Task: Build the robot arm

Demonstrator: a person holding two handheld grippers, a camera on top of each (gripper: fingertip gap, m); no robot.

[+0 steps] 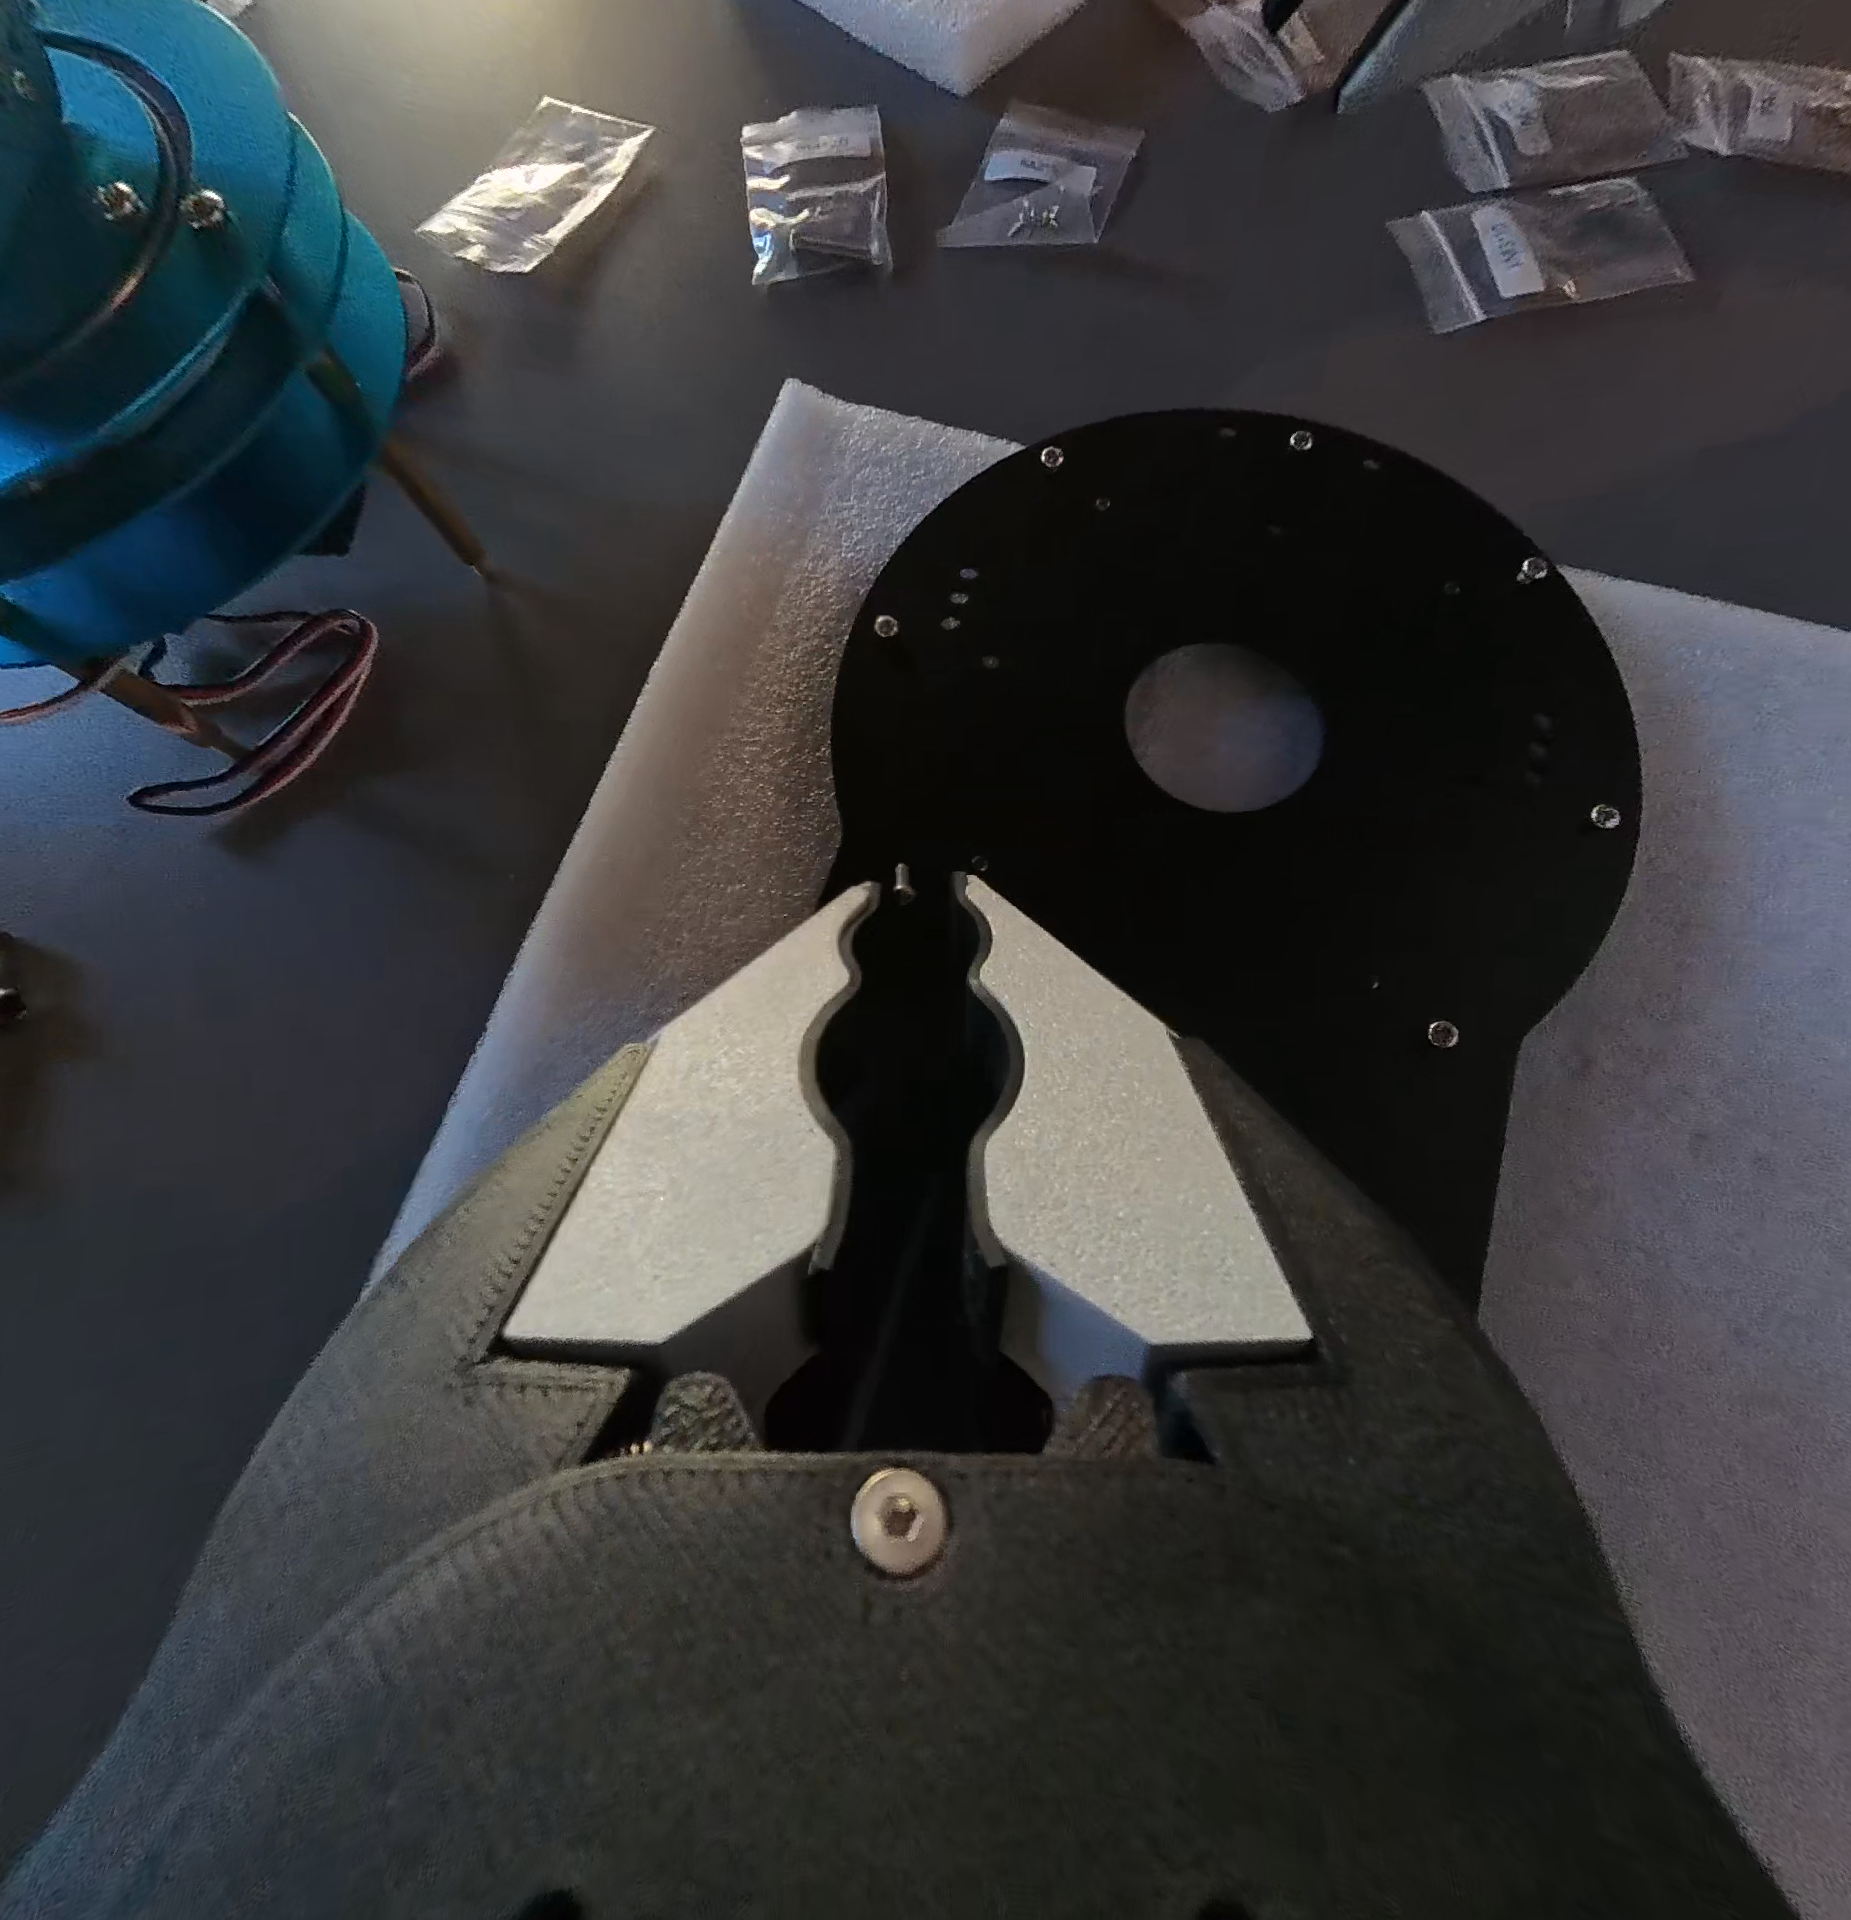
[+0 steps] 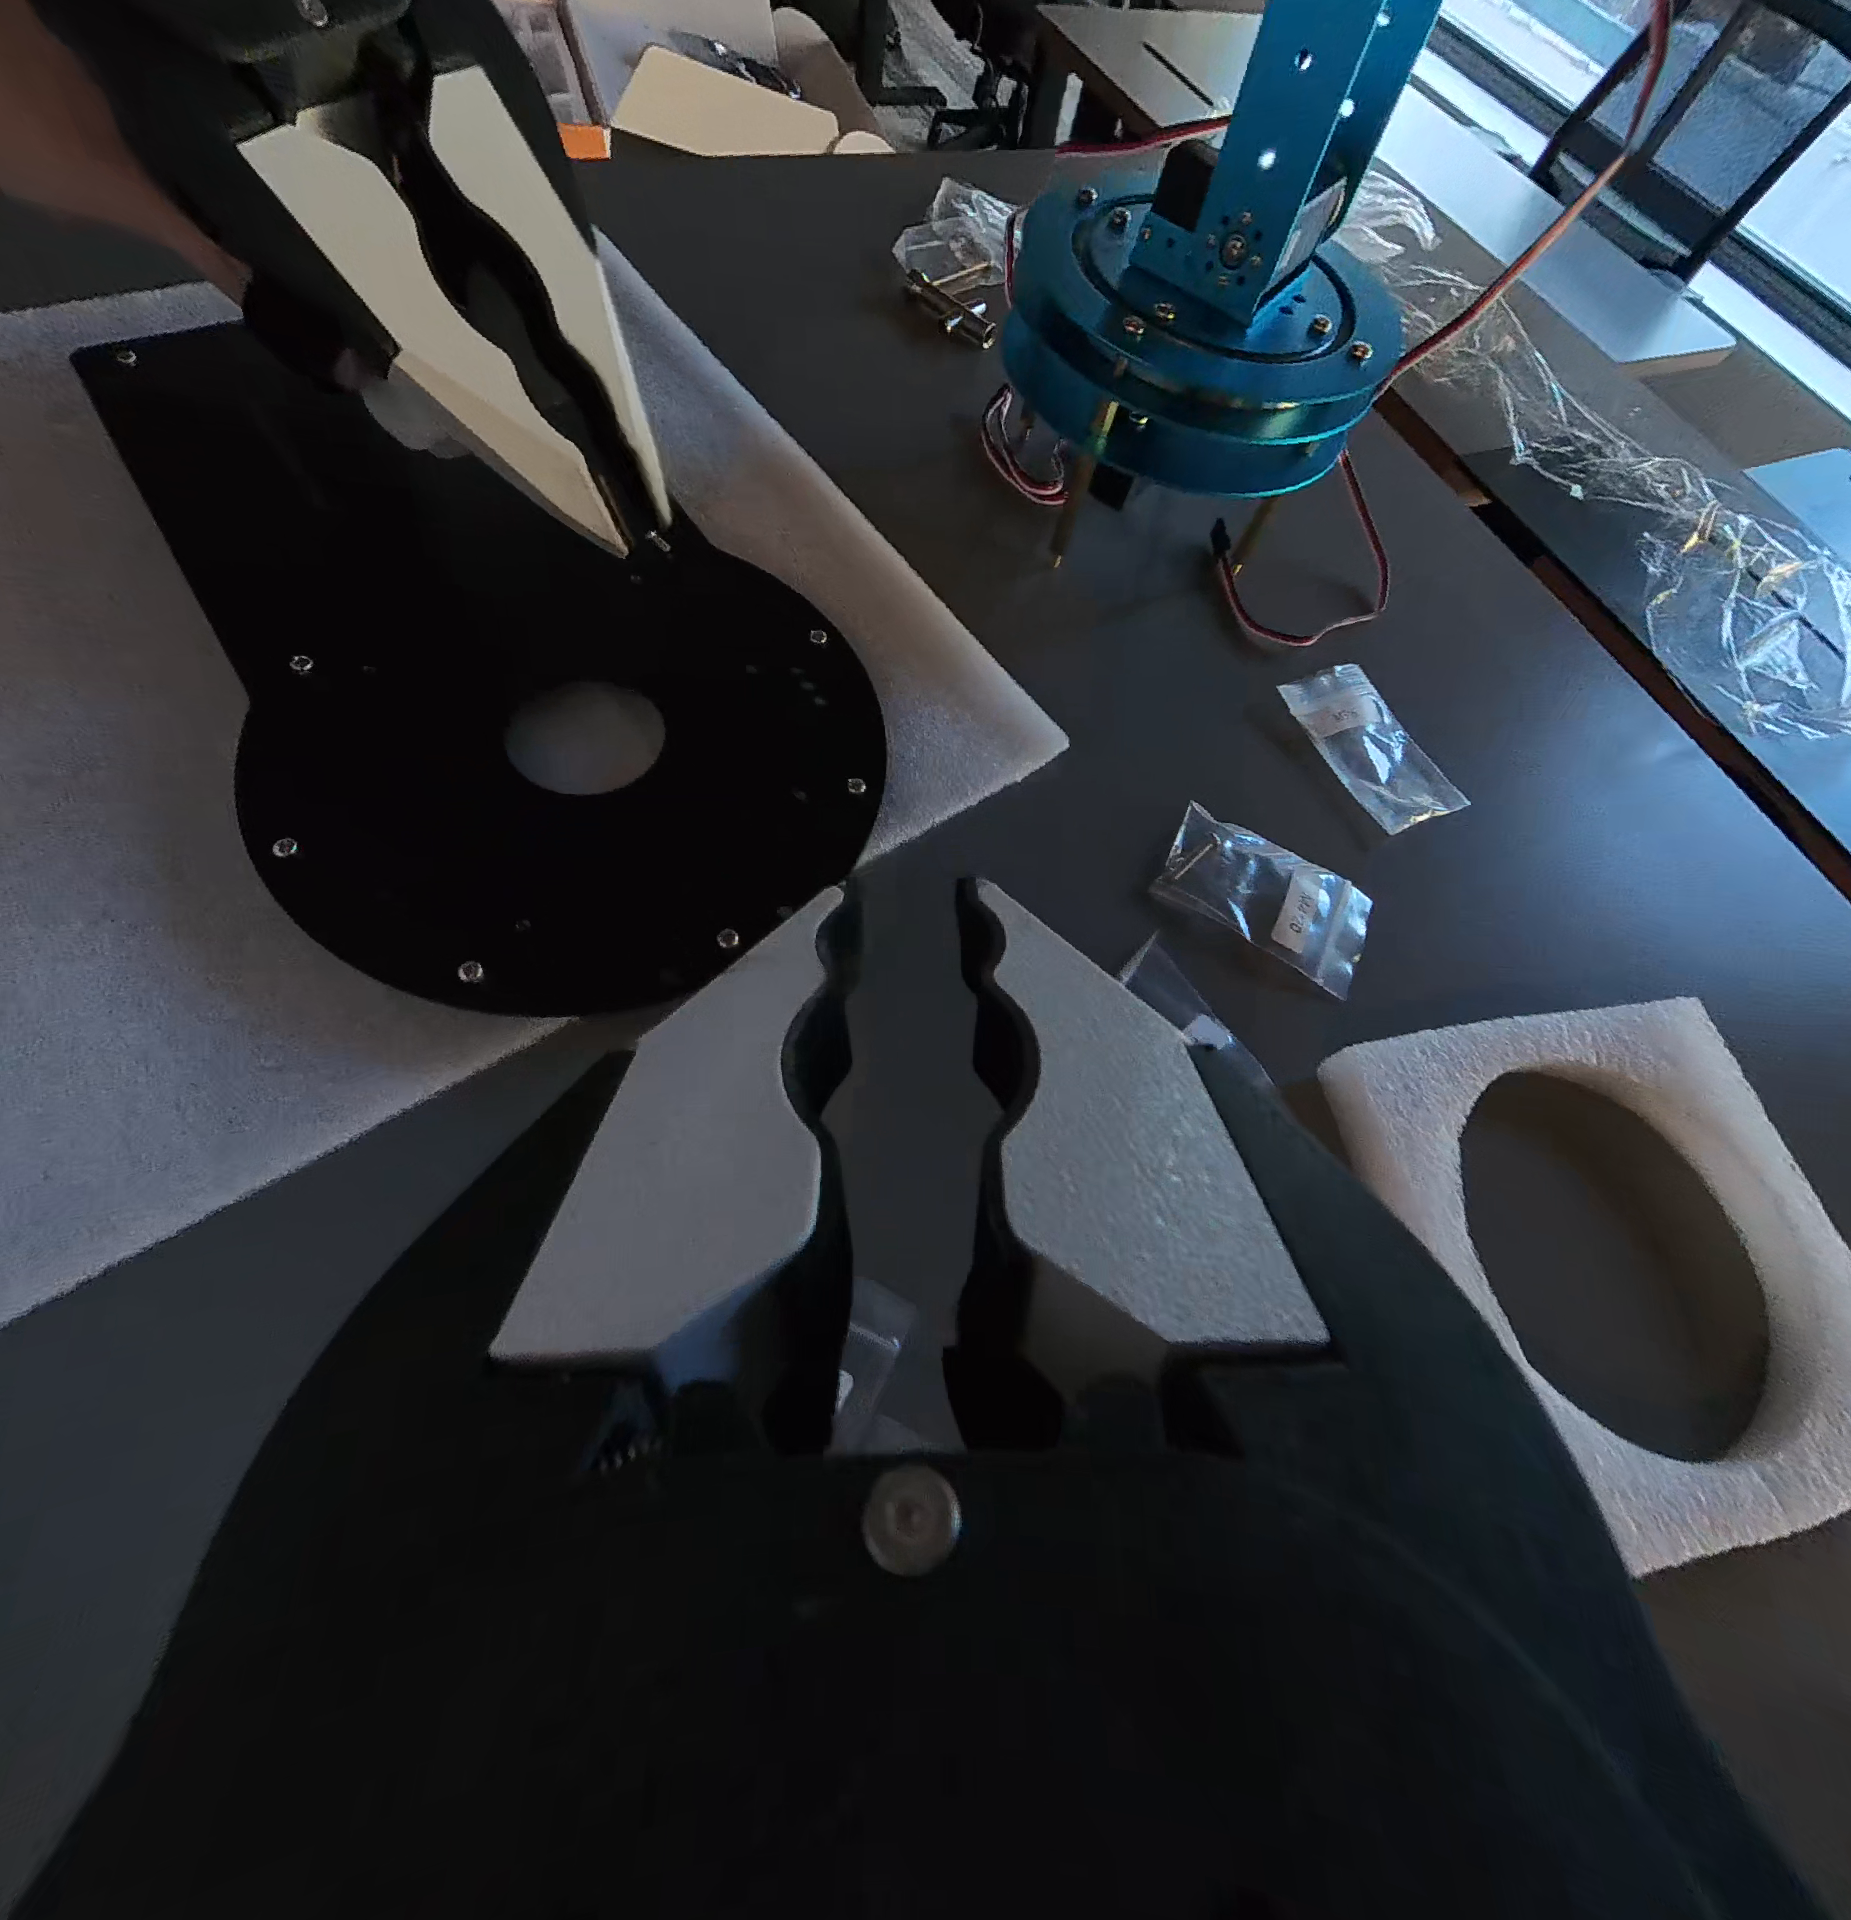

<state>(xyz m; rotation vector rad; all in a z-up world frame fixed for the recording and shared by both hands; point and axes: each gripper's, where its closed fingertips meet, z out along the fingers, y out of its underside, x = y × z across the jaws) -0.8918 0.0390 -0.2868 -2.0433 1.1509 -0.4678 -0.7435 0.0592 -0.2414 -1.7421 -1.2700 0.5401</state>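
A black plate [image 1: 1264, 935] with a round hole lies on a white foam sheet [image 1: 755, 675]. My left gripper [image 1: 916, 883] hangs over the plate's narrow part with its jaws a narrow way apart. A small silver screw [image 1: 900, 888] stands upright on the plate beside one fingertip; I cannot tell if they touch. The right wrist view shows the same plate [image 2: 433, 831], left gripper [image 2: 646, 532] and screw [image 2: 659, 538]. My right gripper [image 2: 902, 894] is open and empty, above the dark table by the plate's round edge.
A blue round robot base [image 1: 152, 364] on brass legs, with servo wires, stands nearby [image 2: 1191, 353]. Small plastic bags of hardware [image 1: 817, 192] lie on the table [image 2: 1264, 899]. A foam block with an oval hole [image 2: 1388, 1143] lies at the right. Crumpled clear film [image 2: 1679, 582] lies beyond. My right fingertips sit around 15 centimeters from my left ones. From my left tips it is roughly 6 centimeters to the black plate [image 1: 1264, 935]; from my right, 15 centimeters. The right camera catches it too, in the right wrist view [image 2: 451, 682].
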